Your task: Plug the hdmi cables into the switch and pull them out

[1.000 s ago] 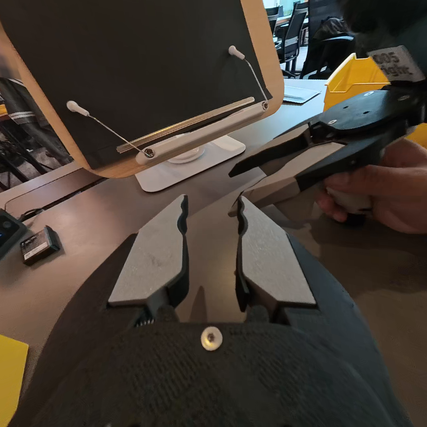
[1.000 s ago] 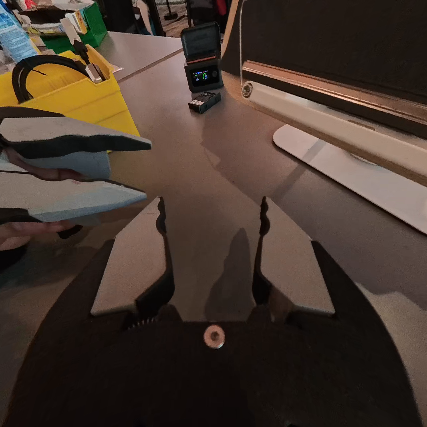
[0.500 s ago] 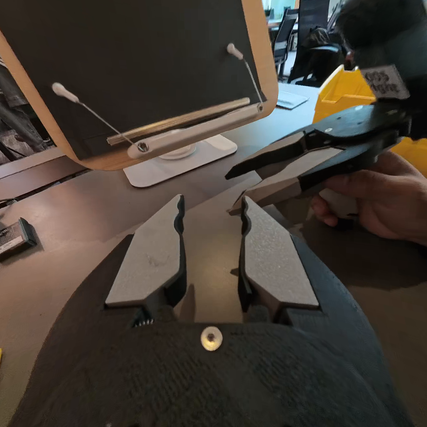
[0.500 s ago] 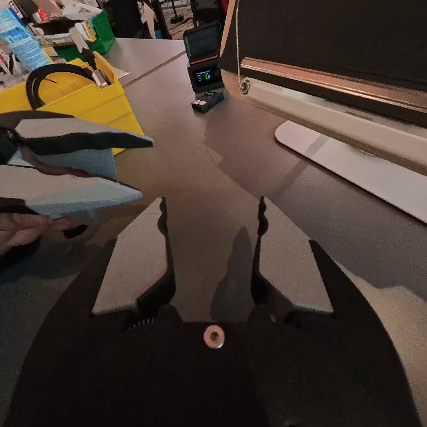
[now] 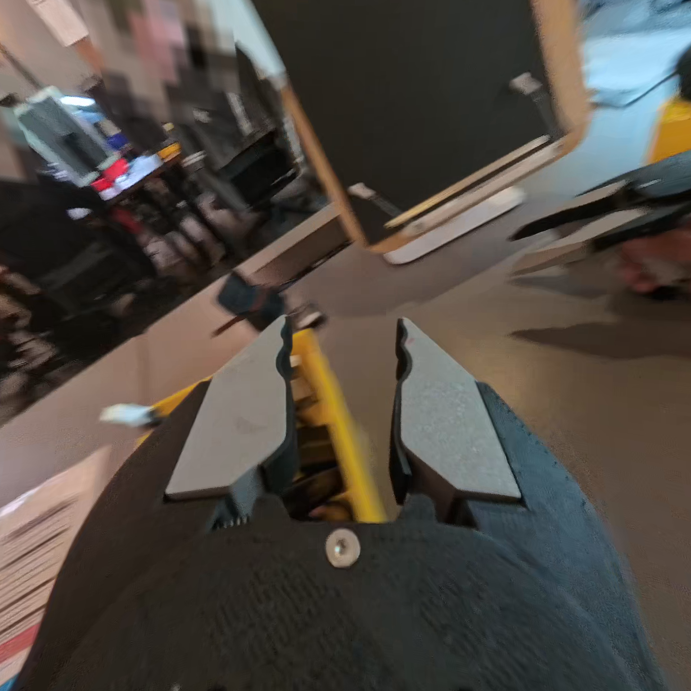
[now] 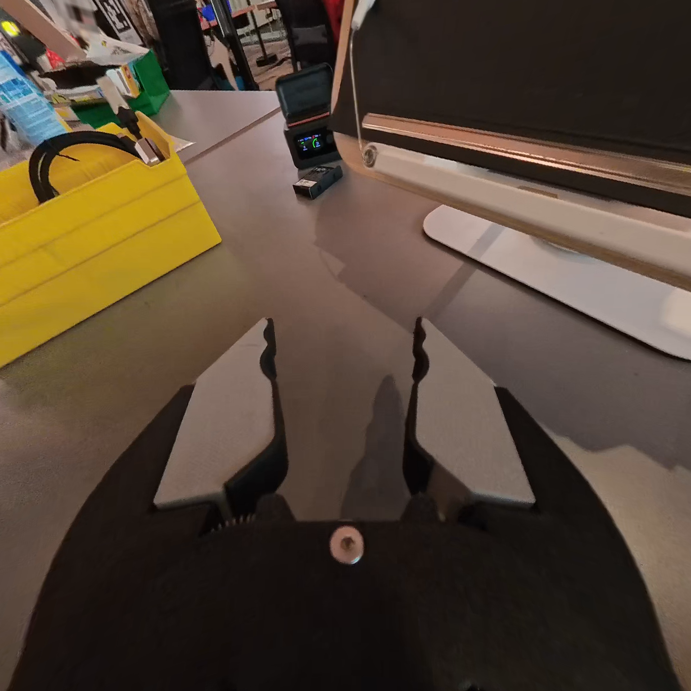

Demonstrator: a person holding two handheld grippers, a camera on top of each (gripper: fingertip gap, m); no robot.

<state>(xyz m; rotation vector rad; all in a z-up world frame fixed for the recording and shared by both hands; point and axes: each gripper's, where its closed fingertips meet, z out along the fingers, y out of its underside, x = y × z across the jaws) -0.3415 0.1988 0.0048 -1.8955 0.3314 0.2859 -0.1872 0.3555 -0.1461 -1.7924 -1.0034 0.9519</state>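
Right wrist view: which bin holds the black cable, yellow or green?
The yellow bin, nearest on the left; the cable loops over its rim. The green bin sits behind.

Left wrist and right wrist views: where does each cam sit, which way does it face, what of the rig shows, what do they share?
Left wrist view: on the left tool, looking along its open fingers at a yellow bin below; motion-blurred; right tool and a hand at right.
Right wrist view: on the right tool, low over the table, open fingers ahead; left tool absent.
Shared: book stand, yellow bin, table.
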